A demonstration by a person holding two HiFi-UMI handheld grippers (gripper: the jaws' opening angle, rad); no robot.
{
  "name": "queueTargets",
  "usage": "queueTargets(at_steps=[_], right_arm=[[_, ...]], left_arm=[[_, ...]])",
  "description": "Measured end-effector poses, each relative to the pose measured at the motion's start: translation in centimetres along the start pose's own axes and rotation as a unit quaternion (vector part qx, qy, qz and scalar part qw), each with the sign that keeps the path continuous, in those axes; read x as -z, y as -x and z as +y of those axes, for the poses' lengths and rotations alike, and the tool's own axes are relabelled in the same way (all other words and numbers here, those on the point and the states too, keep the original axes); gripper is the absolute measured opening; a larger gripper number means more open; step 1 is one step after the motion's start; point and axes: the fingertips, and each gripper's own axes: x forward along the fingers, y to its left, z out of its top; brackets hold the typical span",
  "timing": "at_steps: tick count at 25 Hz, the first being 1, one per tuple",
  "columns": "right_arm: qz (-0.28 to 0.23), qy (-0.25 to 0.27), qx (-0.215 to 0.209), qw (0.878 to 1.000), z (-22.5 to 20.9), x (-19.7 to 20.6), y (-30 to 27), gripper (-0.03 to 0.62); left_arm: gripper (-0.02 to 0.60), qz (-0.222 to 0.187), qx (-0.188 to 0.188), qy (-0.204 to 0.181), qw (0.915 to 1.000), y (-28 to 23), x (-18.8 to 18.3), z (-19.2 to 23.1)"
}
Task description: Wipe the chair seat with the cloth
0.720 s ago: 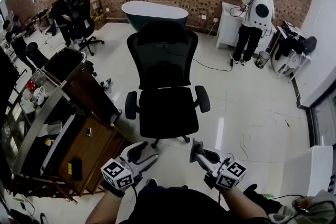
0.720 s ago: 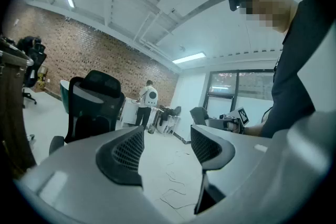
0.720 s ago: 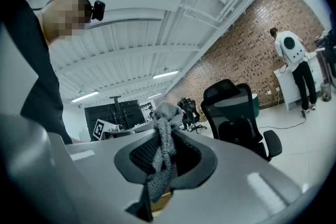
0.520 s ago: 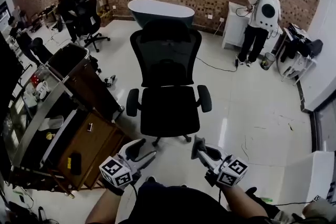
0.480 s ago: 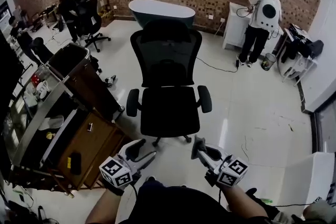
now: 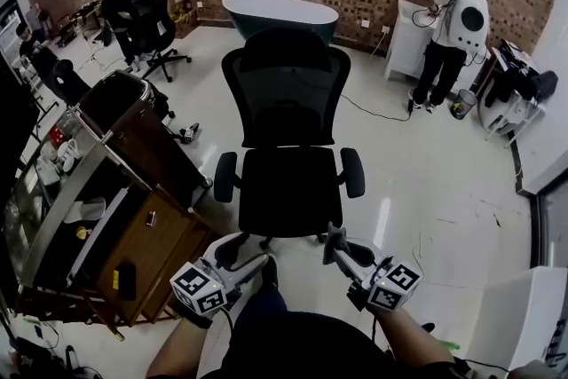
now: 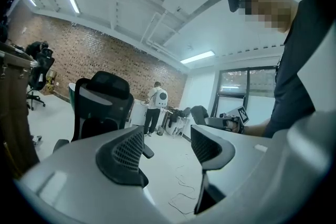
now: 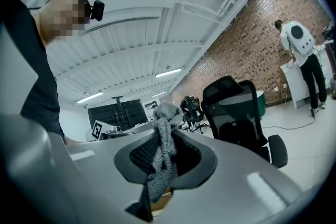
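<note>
A black mesh office chair [image 6: 286, 115] stands mid-floor, its seat [image 6: 286, 189] bare and facing me. Both grippers hover low in the head view, just short of the seat's front edge. My left gripper [image 6: 241, 255] is open with nothing between its jaws; in the left gripper view the left gripper [image 7: 168, 150] points past the chair [image 7: 102, 107]. My right gripper [image 6: 335, 246] is shut on a grey knitted cloth [image 8: 166, 134], which bunches above the jaws and hangs down between them. The chair [image 8: 236, 113] shows right of the cloth there.
A wooden cabinet [image 6: 142, 248] and a metal trolley [image 6: 53, 191] stand close on the left. A dark bathtub [image 6: 280, 13] is behind the chair. A person [image 6: 457, 18] stands at a white counter at the back right. Another office chair [image 6: 151, 31] is at the back left.
The view has crept forward, so the chair sits a little nearer and lower. Both grippers keep their places in front of me, and the right one stays shut on the cloth.
</note>
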Motion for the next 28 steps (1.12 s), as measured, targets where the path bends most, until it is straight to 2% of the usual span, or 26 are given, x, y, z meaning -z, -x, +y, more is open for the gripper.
queueTargets(at_steps=[4, 9, 15, 21, 28], right_arm=[[0.009, 0.008, 0.007, 1.000, -2.5, -1.0, -3.7, 0.049], [0.025, 0.003, 0.031, 0.999, -6.4, -1.9, -10.8, 0.049], [0.026, 0.001, 0.059, 0.998, -11.3, -3.5, -18.5, 0.049], [0.048, 0.000, 0.060, 0.997, -14.9, -3.6, -24.1, 0.051], [0.091, -0.029, 0.034, 0.995, -19.7, -1.8, -29.4, 0.051]], left_arm=[[0.304, 0.001, 0.018, 0.004, 0.9998, -2.8, -0.9, 4.3], [0.304, 0.002, 0.051, 0.008, 0.9987, -6.4, -4.1, 11.4], [0.304, 0.030, 0.093, 0.010, 0.9952, -9.1, -6.2, 18.4], [0.306, 0.055, 0.092, 0.019, 0.9941, -11.2, -6.4, 23.7], [0.313, 0.075, 0.065, 0.044, 0.9942, -13.7, -5.0, 28.0]])
